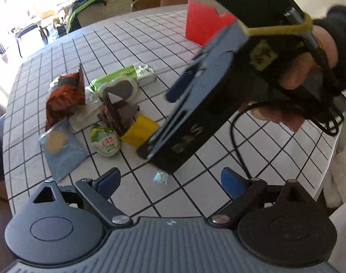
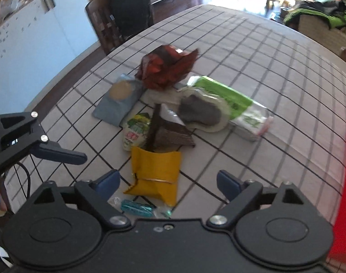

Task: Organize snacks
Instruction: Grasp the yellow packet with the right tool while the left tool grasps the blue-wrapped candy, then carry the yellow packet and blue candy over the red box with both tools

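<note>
Snacks lie heaped on the checked tablecloth (image 1: 195, 182): a red-orange chip bag (image 2: 166, 68), a green-and-white pack (image 2: 229, 100), a blue-grey sachet (image 2: 120, 100), a clear-wrapped dark cookie (image 2: 200, 111), a brown triangular pack (image 2: 173, 134), a small green pouch (image 2: 136, 129) and a yellow packet (image 2: 157, 170). My right gripper (image 2: 168, 182) hangs open above the yellow packet, whose near end lies between the fingers without touching the pads. A teal candy (image 2: 136, 207) lies just under it. My left gripper (image 1: 170, 179) is open over a small clear-wrapped candy (image 1: 160, 177).
A red open-topped box (image 1: 202, 27) stands on the far right of the table. The right gripper's dark body (image 1: 207, 95), held by a hand (image 1: 309, 68) with a trailing cable, fills the middle of the left wrist view. Chairs (image 1: 118, 6) line the far edge.
</note>
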Demonstrator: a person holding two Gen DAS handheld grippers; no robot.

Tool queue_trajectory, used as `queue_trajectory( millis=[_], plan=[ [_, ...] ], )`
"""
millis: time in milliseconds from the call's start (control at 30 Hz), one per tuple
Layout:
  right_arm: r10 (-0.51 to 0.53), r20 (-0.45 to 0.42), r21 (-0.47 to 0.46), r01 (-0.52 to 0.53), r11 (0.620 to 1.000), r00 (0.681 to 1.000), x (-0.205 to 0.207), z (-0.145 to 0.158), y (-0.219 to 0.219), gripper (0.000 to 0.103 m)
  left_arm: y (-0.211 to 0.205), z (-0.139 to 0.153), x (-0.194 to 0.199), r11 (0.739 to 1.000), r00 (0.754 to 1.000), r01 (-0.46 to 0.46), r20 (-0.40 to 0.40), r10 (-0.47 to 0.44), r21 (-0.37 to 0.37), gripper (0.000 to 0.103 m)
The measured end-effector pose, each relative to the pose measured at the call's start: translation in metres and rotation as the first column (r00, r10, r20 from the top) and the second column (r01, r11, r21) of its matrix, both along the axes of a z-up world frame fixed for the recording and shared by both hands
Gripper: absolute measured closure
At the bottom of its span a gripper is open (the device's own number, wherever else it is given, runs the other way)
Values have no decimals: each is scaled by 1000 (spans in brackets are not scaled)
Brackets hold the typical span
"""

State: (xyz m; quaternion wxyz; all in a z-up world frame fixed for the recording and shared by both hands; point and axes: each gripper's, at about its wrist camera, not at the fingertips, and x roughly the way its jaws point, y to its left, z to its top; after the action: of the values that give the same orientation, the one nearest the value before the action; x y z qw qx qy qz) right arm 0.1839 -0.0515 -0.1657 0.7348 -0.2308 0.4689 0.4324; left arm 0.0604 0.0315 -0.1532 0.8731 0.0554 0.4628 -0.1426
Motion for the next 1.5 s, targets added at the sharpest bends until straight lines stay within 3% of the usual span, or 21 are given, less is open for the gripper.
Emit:
queue_trajectory(
  millis=[167,333,433,567,700,867,1100,1267,1500],
  plan=[
    [52,7,-33,-51,998,999,1,-6,11,31,-6,-5,3,999,999,44,12,-44,30,8],
    [64,11,-36,-63,997,998,3,-6,12,39,-7,-7,10,997,998,65,4,-65,37,10],
    [56,14,-38,-55,998,998,8,-5,9,51,-7,-10,18,998,998,61,-13,-61,34,16],
    [32,11,-32,-32,999,999,14,-4,3,58,-9,-13,24,996,996,83,-25,-82,45,27],
    [-13,6,-27,13,1000,1000,22,-2,-8,59,-9,-18,33,995,995,89,-51,-87,51,47],
    [-44,4,-16,44,999,999,24,1,-22,59,-12,-20,37,992,993,106,-48,-104,61,57],
    [-79,3,0,79,997,997,24,7,-36,59,-23,-18,38,987,988,149,-44,-147,56,92],
    [-123,9,9,123,992,992,22,14,-49,59,-24,-18,40,992,992,120,-46,-118,49,92],
    [-195,26,54,193,980,980,23,41,-77,59,-10,-11,47,1000,997,-16,-82,14,-26,92]
  ],
)
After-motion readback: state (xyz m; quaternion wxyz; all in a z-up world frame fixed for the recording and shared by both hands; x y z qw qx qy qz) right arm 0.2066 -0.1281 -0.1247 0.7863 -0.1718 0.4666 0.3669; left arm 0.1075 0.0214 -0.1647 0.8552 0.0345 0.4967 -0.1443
